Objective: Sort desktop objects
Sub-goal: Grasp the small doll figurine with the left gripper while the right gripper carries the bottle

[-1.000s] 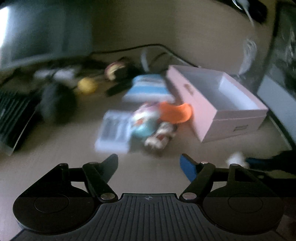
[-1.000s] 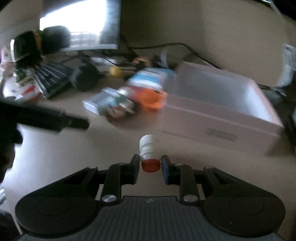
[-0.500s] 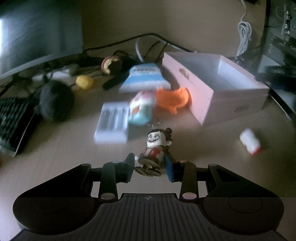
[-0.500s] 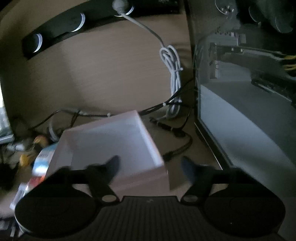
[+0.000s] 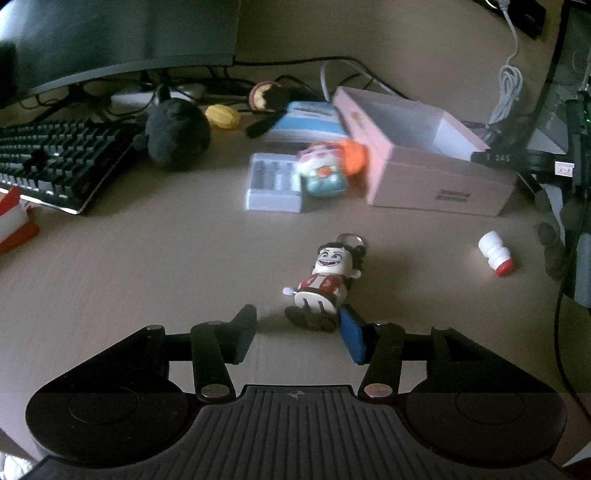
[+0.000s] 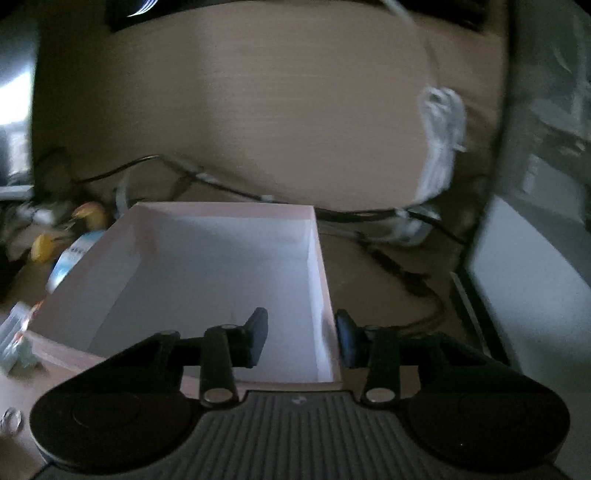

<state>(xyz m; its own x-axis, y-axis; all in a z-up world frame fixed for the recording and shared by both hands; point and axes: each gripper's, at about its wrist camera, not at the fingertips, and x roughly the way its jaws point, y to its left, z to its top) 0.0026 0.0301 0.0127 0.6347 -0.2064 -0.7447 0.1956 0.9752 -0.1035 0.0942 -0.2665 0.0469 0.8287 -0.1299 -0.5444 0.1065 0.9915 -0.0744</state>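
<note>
A small figurine (image 5: 327,280) with dark hair and a red jacket lies on its back on the beige desk. Its feet sit between the fingers of my left gripper (image 5: 297,334), against the blue right pad and clear of the left finger; the jaws are opening. A little white bottle with a red cap (image 5: 495,254) lies to the right. The pink box (image 5: 424,177) stands behind, open-topped. My right gripper (image 6: 301,338) straddles the right wall of the pink box (image 6: 221,214), one finger inside and one outside. Its jaws are closing and the inner finger is still off the wall.
Beside the box lie a grey battery case (image 5: 273,181), a teal-and-white toy (image 5: 323,170), an orange piece (image 5: 354,155) and a blue-white packet (image 5: 306,122). A keyboard (image 5: 55,158), a black plush ball (image 5: 177,136) and a monitor (image 5: 110,33) fill the left. Cables (image 6: 439,147) trail behind.
The right gripper let go of the white bottle, swung over to the box and narrowed around its right wall. The left gripper closed on the figurine, drew it nearer, then widened.
</note>
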